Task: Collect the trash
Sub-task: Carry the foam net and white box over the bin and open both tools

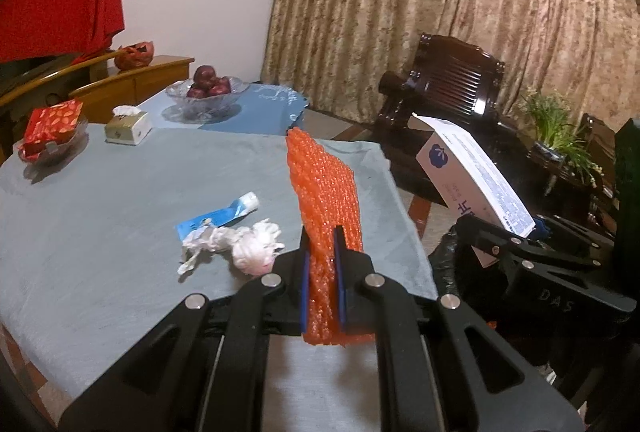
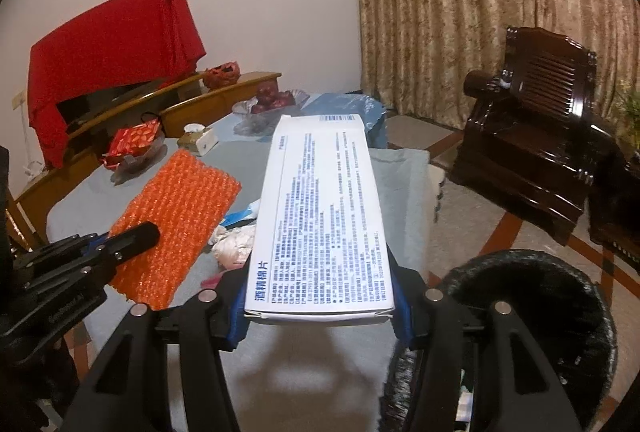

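Note:
My left gripper [image 1: 322, 244] is shut on an orange bubble-wrap sheet [image 1: 324, 191] and holds it upright above the grey-blue table [image 1: 100, 211]; it also shows in the right wrist view [image 2: 176, 220]. My right gripper [image 2: 320, 296] is shut on a white printed box [image 2: 324, 216], held off the table's right edge, seen too in the left wrist view [image 1: 476, 183]. A black-lined trash bin [image 2: 532, 316] stands on the floor below right. A crumpled white tissue [image 1: 240, 244] and a flattened blue tube [image 1: 224, 218] lie on the table.
At the table's far side stand a glass bowl of red fruit [image 1: 208, 91], a tissue box [image 1: 128, 127] and a dish with a red packet [image 1: 52, 131]. A dark wooden armchair [image 2: 532, 135] stands right, near a potted plant [image 1: 560, 135]. Curtains hang behind.

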### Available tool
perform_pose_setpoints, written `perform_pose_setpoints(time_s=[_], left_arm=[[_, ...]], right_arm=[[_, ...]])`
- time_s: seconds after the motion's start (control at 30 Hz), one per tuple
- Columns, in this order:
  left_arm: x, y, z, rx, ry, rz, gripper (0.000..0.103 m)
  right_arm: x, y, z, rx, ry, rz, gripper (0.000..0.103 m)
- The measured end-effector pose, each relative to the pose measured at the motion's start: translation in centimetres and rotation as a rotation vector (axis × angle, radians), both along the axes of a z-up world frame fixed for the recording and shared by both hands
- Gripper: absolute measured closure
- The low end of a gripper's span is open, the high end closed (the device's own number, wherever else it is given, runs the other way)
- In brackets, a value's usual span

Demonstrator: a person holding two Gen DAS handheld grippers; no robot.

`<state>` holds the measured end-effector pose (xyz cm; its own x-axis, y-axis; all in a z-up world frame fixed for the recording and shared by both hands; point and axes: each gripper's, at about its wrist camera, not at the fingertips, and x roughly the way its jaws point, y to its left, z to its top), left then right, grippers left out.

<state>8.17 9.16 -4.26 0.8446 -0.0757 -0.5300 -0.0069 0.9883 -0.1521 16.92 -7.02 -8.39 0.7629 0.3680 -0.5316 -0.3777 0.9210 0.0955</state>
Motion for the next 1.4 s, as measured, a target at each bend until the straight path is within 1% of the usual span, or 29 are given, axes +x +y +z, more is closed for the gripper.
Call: perform_pose_setpoints(time_s=[0.17,0.37,0.73,0.97,1.17,1.4], left_arm=[[0.0,-1.5,0.7,0.005,-0.016,-0.040,0.094],[-0.1,-4.4,1.3,0.010,-0.029,-0.101,0.094],[0.5,-10.0,1.3,0.028,-0.040,-0.221,0.094],[1.5,-13.5,0.4,0.038,-0.026,-0.290,0.094],[2.7,-16.3,-1.0,0.047,-0.001,-0.351,0.094],[4.0,-19.6,-2.9,0.065,0.029,-0.422,0.093]], right_arm=[[-1.0,-2.2,0.4,0.007,-0.009,-0.041,0.048],[-1.9,-4.7,0.7,0.008,-0.015,-0.091,0.048],[-3.6,-10.2,0.3,0.016,-0.017,-0.209,0.048],[-4.3,-13.8,-0.2,0.008,-0.007,-0.289,0.048],[-4.6,-16.1,-0.8,-0.002,0.006,-0.345,0.048],[-4.2,-18.6,-2.1,-0.019,0.045,-0.406,0.048]])
